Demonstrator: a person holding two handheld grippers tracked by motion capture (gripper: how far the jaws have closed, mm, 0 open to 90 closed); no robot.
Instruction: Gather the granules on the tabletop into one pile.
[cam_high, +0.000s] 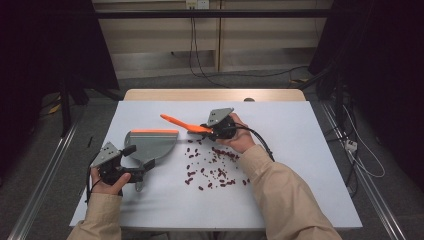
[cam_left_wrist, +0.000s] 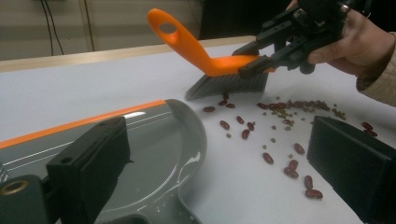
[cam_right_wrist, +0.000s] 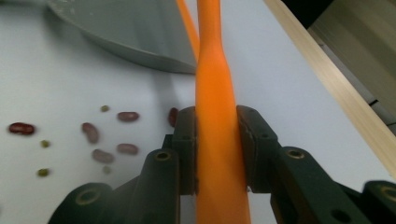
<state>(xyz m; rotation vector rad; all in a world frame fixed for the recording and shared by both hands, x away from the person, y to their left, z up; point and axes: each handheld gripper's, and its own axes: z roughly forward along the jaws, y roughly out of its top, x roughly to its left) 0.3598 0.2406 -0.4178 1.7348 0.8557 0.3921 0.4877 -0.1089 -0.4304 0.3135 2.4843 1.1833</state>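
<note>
The right tongs (cam_high: 212, 131) are pinched on the orange handle of a small brush (cam_left_wrist: 219, 65), the pads pressing both sides of it, as the right gripper view shows plainly. The handle's free end with its hanging hole points up and away toward the far left of the table (cam_high: 300, 150), and the grey bristles rest on the surface at the far edge of a spill of red beans (cam_high: 217, 167), with a few small green ones among them.

The left tongs (cam_high: 141, 161) stand spread in the left gripper view – nothing between the two black jaws but the table and the spill. In the high view they sit at the near end of the grey dustpan (cam_high: 152, 145), by its handle, though whether they touch it I cannot tell. The dustpan lies flat with its orange-edged lip on the far side, and its rounded body lies just to the left of the beans.

What the coming sweep turns on, I judge: the beans lie between brush and pan, strung out from the bristles toward the person's right sleeve, while the pan's open lip faces away from them – so the pan probably wants turning, or the brush must draw the beans round to the lip. The right hand is the nearer to the spill
</note>
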